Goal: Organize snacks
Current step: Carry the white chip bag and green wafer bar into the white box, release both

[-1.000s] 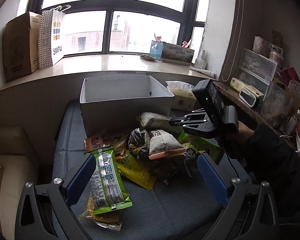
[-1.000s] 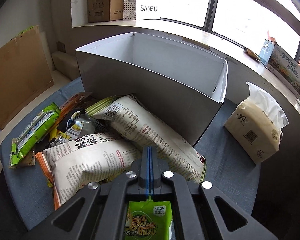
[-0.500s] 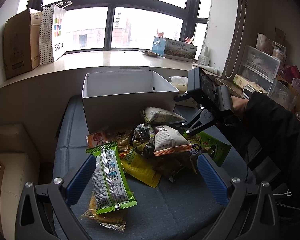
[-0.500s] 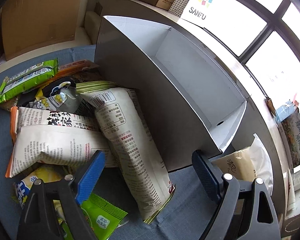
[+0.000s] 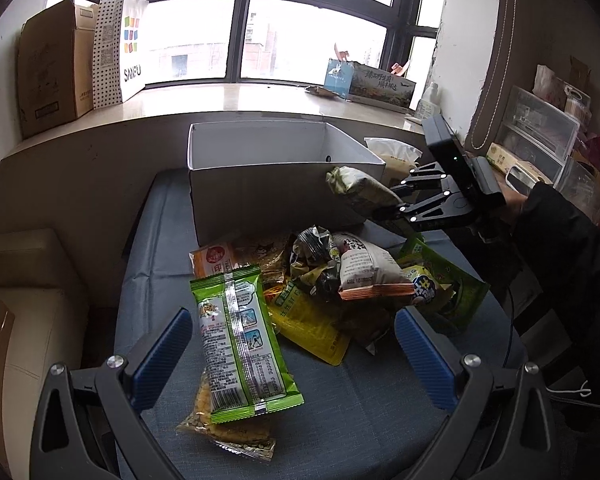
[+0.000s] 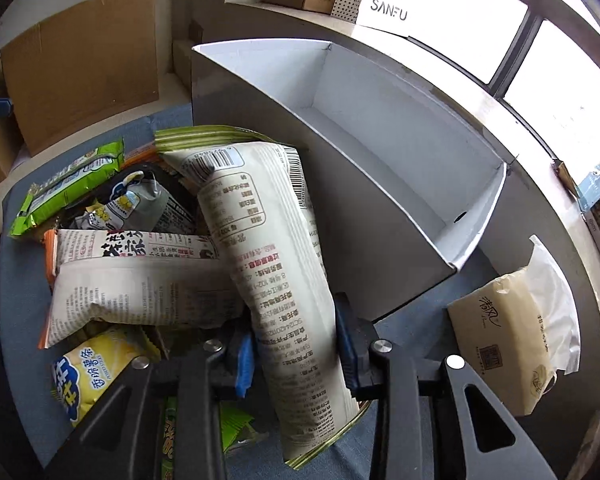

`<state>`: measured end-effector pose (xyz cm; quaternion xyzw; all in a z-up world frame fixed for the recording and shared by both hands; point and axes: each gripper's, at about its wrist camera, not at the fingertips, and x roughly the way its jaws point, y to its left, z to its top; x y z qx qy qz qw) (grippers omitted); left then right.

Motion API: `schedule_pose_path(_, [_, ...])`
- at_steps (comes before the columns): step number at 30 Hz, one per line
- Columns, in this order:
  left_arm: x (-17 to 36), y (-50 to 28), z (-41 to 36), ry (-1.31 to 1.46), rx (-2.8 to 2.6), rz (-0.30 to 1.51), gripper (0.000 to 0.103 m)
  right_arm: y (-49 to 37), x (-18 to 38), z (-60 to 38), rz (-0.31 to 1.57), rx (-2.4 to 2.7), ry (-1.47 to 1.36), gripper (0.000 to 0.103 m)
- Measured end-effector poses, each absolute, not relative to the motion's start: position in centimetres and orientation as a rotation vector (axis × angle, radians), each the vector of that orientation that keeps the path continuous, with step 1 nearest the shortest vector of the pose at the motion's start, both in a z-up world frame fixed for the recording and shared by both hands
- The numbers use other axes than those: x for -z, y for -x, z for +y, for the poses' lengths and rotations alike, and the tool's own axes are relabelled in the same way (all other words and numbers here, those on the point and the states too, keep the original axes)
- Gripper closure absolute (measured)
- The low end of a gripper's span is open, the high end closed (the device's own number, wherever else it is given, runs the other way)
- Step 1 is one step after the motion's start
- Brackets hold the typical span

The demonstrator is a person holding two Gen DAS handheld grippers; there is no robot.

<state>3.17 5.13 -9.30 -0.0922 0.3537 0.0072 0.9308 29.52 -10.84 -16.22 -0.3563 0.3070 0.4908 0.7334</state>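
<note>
My right gripper [image 6: 296, 356] is clamped on a long cream snack bag [image 6: 276, 264], raised beside the white box [image 6: 384, 208]. My left gripper [image 5: 292, 344] hovers spread wide, holding nothing, nearer me than the box. Next, I judge, the bag must clear the box's near wall before release.

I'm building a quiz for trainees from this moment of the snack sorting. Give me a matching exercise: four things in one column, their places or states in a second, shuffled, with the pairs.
Things:
1. cream snack bag
2. white box
3. green packet
4. tissue pack

Places or states:
A. lies flat between the open left gripper's fingers, untouched
B. stands beside the box's corner
C. clamped in the right gripper
D. holds no snacks where its inside shows

Pairs: 1-C, 2-D, 3-A, 4-B
</note>
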Motion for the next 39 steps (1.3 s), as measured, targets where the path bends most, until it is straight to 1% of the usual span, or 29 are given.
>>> schedule_pose_path(5, [11.1,-5.1,7.1,0.269,-0.06,0.77,0.0,-28.2,10.3,-16.8,0.542,-0.984,0.516,0.066])
schedule_pose_path(8, [13.3,-7.7,7.7,0.292,-0.11,0.847,0.0,-27.4,7.6,-19.4,0.541,-0.928,0.295,0.066])
schedule_pose_path(11, [16.0,-10.2,8.0,0.296,-0.178,0.95,0.0,-25.5,6.8,-22.0,0.569,-0.89,0.128,0.066])
schedule_pose_path(14, [18.2,-11.4,8.7,0.326,-0.197,1.009,0.002,-22.3,6.9,-22.8,0.561,-0.861,0.082,0.066])
schedule_pose_path(16, [19.1,-11.5,9.1,0.353,-0.191,1.031,0.013,-20.9,7.5,-23.8,0.576,-0.861,0.044,0.066])
schedule_pose_path(17, [19.4,-11.4,9.2,0.363,-0.184,1.043,0.028,-20.4,7.8,-24.2,0.591,-0.863,0.021,0.066])
schedule_pose_path(18, [19.7,-11.2,9.2,0.377,-0.173,1.049,0.032,-20.1,8.3,-24.3,0.61,-0.863,0.005,0.065])
schedule_pose_path(19, [19.6,-10.9,9.2,0.379,-0.171,1.04,0.032,-19.8,8.6,-24.6,0.62,-0.854,-0.007,0.065])
schedule_pose_path(20, [19.4,-10.5,9.1,0.378,-0.165,1.027,0.036,-19.6,8.9,-24.9,0.623,-0.847,-0.021,0.065])
schedule_pose_path(24, [17.4,-8.6,9.2,0.396,-0.131,0.944,0.037,-19.2,9.9,-25.4,0.661,-0.842,-0.083,0.065])
schedule_pose_path(27, [14.4,-7.2,9.3,0.405,-0.09,0.848,0.037,-18.7,9.9,-25.4,0.659,-0.838,-0.104,0.065])
schedule_pose_path(31, [10.1,-7.2,9.6,0.39,-0.06,0.737,0.037,-18.8,9.0,-24.5,0.645,-0.859,-0.149,0.065])
schedule_pose_path(35, [6.8,-10.1,10.1,0.378,-0.036,0.659,0.037,-20.5,7.4,-22.2,0.652,-0.854,-0.178,0.065])
schedule_pose_path(39, [4.5,-14.7,10.9,0.39,-0.006,0.59,0.037,-23.4,5.4,-18.9,0.645,-0.853,-0.204,0.065])
